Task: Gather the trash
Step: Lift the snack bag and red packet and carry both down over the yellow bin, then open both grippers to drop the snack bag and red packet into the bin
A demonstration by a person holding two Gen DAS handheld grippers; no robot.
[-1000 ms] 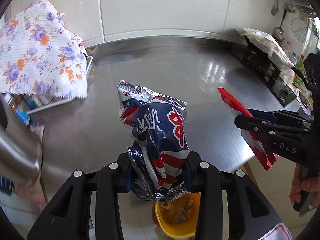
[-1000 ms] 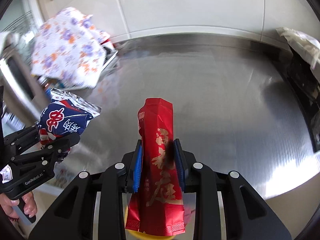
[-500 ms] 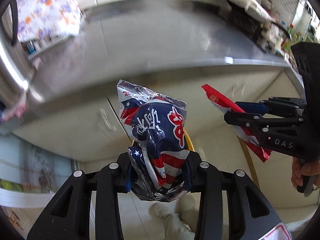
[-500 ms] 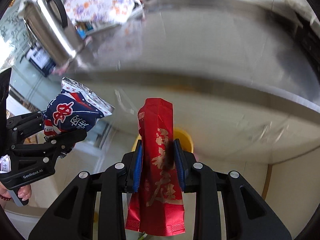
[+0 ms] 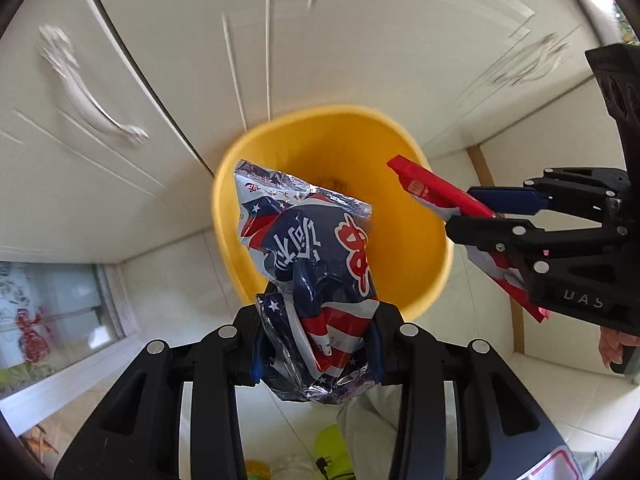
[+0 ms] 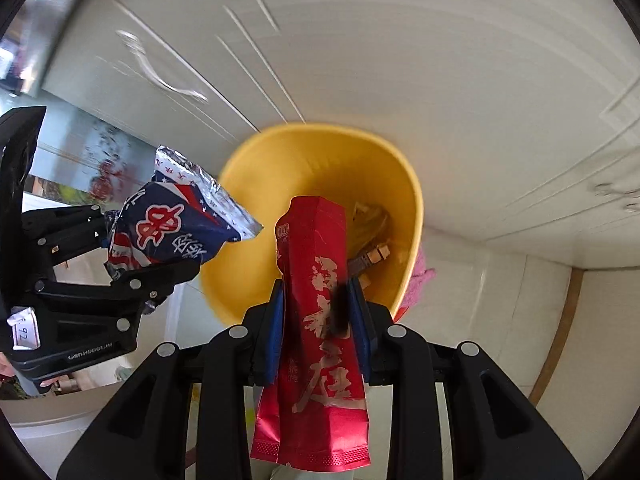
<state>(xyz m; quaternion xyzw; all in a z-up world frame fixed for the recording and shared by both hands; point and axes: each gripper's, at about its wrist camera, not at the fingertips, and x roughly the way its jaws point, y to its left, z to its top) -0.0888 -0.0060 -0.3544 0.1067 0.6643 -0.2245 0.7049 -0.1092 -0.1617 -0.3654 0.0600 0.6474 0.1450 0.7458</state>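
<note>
1. While the left tongs [image 5: 316,344] clamp a crumpled blue-and-red foil snack bag [image 5: 312,264], it hangs above the round yellow plastic bin [image 5: 424,216].
2. Beside them, the right tongs [image 6: 316,320] grip a flat red foil packet [image 6: 316,320] over the same bin [image 6: 240,280].

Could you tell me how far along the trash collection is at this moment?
Done: some wrappers already lie inside the yellow bin. In hand: the left gripper is shut on the blue star-striped snack bag, and the right gripper is shut on the red packet; both are held at the bin's mouth. Left: release both so they drop in.
</note>
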